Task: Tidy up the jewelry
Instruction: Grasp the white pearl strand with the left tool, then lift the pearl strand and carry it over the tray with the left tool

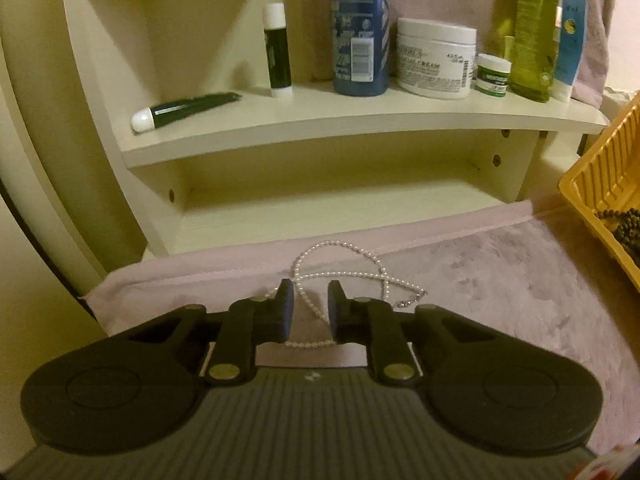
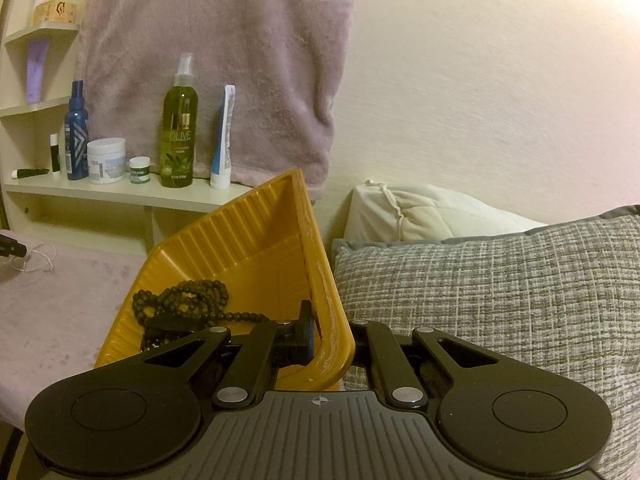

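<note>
The left hand-held gripper (image 1: 310,312) sits low over the pearl necklace (image 1: 340,268), which lies in loose loops on the pink fleece blanket (image 1: 500,280) just in front of the white shelf unit (image 1: 320,128). Its jaws stand at a narrow gap, with one strand running between the pads, and they do not look pressed onto it yet. The main risk is a poor pinch: the beads are small and round, so the pads could close on one strand and let it slip, or catch the nap of the blanket with it. A lift from a single strand would probably leave the rest trailing, and the clasp end (image 1: 412,298) could snag in the fleece. The right hand-held gripper (image 2: 320,336) is clamped on the rim of the yellow tray (image 2: 256,224), tilted, with the dark bead necklace (image 2: 184,304) inside; more tilt could spill those beads.
</note>
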The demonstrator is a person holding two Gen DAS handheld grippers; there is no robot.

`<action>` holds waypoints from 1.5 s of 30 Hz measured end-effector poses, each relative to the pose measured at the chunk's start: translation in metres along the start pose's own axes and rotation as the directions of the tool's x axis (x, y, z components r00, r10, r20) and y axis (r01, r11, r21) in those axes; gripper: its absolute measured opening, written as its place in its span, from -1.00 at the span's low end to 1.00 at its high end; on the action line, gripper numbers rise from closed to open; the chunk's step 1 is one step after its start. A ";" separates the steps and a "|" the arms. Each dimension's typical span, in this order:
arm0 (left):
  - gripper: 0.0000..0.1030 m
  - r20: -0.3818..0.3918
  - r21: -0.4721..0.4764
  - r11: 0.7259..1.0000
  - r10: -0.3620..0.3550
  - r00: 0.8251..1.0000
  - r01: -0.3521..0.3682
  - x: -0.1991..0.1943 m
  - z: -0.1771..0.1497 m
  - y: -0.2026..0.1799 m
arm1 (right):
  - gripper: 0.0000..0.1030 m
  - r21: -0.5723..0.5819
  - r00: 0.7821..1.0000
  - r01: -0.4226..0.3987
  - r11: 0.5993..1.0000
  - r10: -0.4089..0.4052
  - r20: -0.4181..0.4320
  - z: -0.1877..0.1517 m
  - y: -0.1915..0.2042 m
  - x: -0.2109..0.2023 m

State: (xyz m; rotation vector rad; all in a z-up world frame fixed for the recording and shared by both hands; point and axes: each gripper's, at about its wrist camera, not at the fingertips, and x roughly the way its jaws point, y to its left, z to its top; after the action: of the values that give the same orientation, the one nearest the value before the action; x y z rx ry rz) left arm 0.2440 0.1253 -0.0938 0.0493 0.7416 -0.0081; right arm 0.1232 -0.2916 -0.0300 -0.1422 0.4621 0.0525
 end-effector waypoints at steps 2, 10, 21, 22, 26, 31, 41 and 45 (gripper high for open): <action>-0.70 -0.007 -0.015 1.000 -0.006 1.000 0.006 0.005 0.001 0.001 | -0.88 -0.003 1.000 0.002 1.000 -0.002 -0.003 0.000 0.000 0.001; -0.86 -0.029 -0.018 1.000 0.005 1.000 -0.006 0.019 -0.003 0.004 | -0.88 -0.011 1.000 0.009 1.000 -0.009 -0.014 -0.002 -0.001 0.002; -0.98 0.003 0.009 1.000 -0.030 1.000 0.030 -0.015 -0.004 0.009 | -0.88 -0.010 1.000 0.012 1.000 -0.012 -0.014 -0.001 -0.001 0.003; -0.98 0.012 0.015 0.999 -0.029 1.000 0.029 -0.020 -0.003 0.009 | -0.88 -0.010 1.000 0.012 1.000 -0.012 -0.012 -0.001 -0.001 0.003; -0.98 0.052 0.035 0.999 -0.034 0.998 0.032 -0.044 0.005 0.011 | -0.88 -0.009 1.000 0.008 1.000 -0.008 -0.006 -0.001 -0.001 0.001; -0.98 0.103 0.067 0.997 -0.042 0.994 0.035 -0.072 0.021 0.012 | -0.88 -0.006 1.000 0.004 1.000 -0.004 0.003 -0.001 0.001 -0.002; -0.98 0.170 0.143 0.988 -0.077 0.982 0.053 -0.110 0.053 0.010 | -0.88 -0.003 1.000 -0.004 1.000 0.004 0.013 0.000 0.003 -0.004; -0.98 0.184 0.179 0.982 -0.101 0.978 0.068 -0.121 0.062 0.007 | -0.88 -0.002 1.000 -0.006 1.000 0.006 0.017 0.000 0.004 -0.005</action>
State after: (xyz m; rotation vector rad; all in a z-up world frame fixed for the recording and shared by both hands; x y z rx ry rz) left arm 0.1966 0.1284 0.0340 0.1790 0.5476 -0.1566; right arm 0.1184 -0.2873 -0.0280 -0.1421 0.4455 0.0605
